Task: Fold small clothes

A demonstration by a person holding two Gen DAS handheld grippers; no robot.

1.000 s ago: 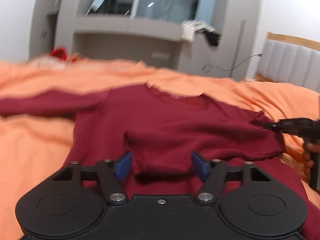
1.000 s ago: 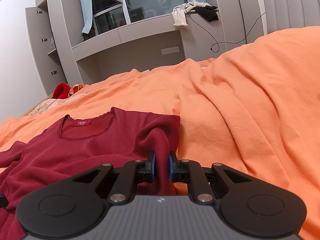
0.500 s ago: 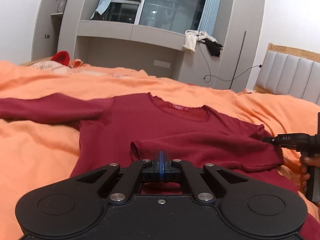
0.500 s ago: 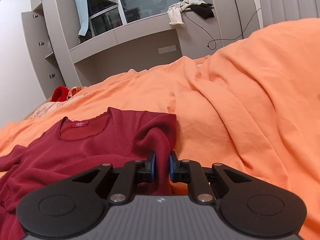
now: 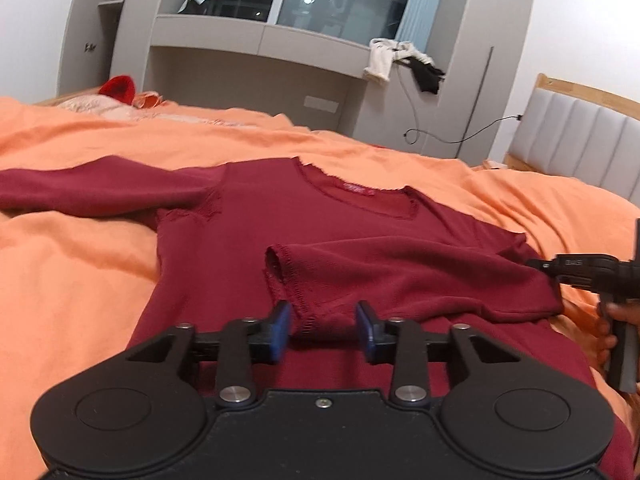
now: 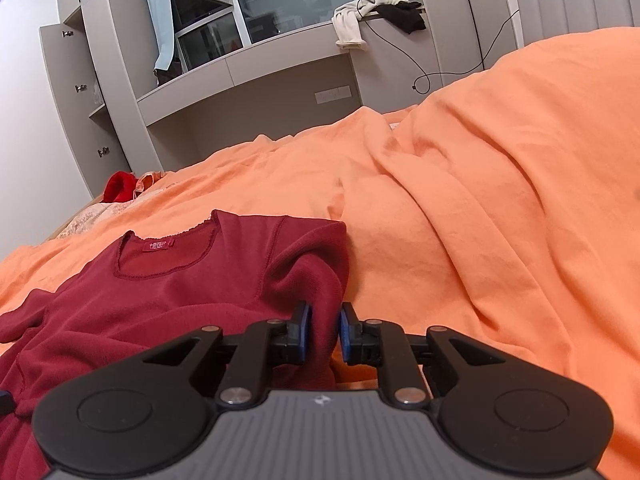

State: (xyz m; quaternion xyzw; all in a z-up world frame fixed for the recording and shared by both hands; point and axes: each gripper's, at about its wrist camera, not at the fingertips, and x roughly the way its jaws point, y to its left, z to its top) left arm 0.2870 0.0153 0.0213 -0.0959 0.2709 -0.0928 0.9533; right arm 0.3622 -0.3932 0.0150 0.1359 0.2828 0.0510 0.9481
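Note:
A dark red long-sleeved top lies face up on the orange bed cover. Its right sleeve is folded across the chest, the cuff near the middle. Its left sleeve stretches out flat to the left. My left gripper is open, its blue pads either side of the cuff end. My right gripper is shut on the folded shoulder edge of the top; it also shows at the right edge of the left wrist view.
A padded headboard stands at the right. A grey window desk unit with hanging clothes and a cable lies behind the bed. A red item rests at the far left. The cover bulges high at the right.
My left gripper was open a second ago, shut on the sleeve cuff half a second ago, and now stands open again with the cuff lying on the chest. My right gripper keeps its hold.

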